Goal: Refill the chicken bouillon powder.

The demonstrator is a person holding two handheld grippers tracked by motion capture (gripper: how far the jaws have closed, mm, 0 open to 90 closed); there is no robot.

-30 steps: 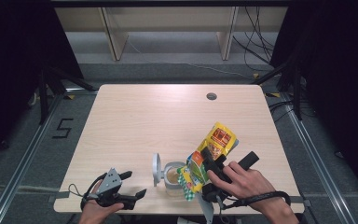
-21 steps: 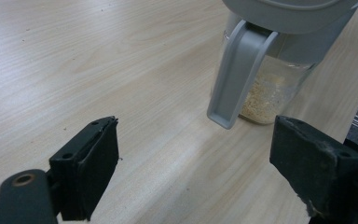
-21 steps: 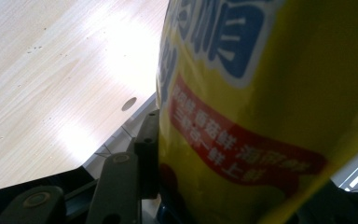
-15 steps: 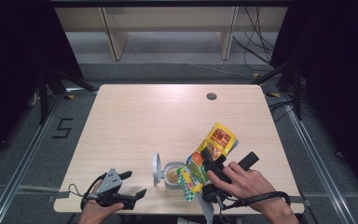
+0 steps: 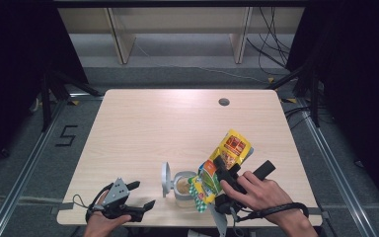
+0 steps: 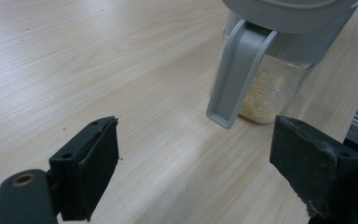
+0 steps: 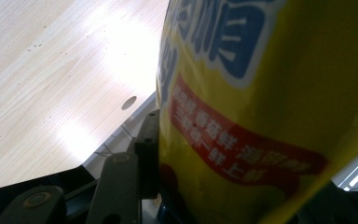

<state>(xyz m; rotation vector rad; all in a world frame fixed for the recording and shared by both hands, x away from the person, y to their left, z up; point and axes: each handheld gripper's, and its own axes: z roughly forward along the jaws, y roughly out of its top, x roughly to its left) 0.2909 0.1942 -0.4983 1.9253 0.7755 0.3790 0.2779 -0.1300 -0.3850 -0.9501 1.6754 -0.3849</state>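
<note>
Item 1, left tool [image 5: 145, 194]: I am holding it at the lower left of the high view, near the front edge of the bench [image 5: 177, 123]. Its jaws are standing wide apart with nothing between them; the left gripper view is showing bare wood in the gap.

Item 2, right tool [image 5: 225, 170]: I am gripping it at the lower right of the high view. Its jaws are pressing closed on the yellow packet [image 5: 232, 149], whose printed face is crowding the right gripper view [image 7: 261, 116].

Item 3, yellow packet: it is tilting down-left, its lower end lying over the jar's mouth.

Item 4, glass jar [image 5: 181, 186]: it is standing at lower centre, holding pale grains [image 6: 265, 95], its grey hinged lid [image 5: 166, 177] swinging open to the left.
</note>
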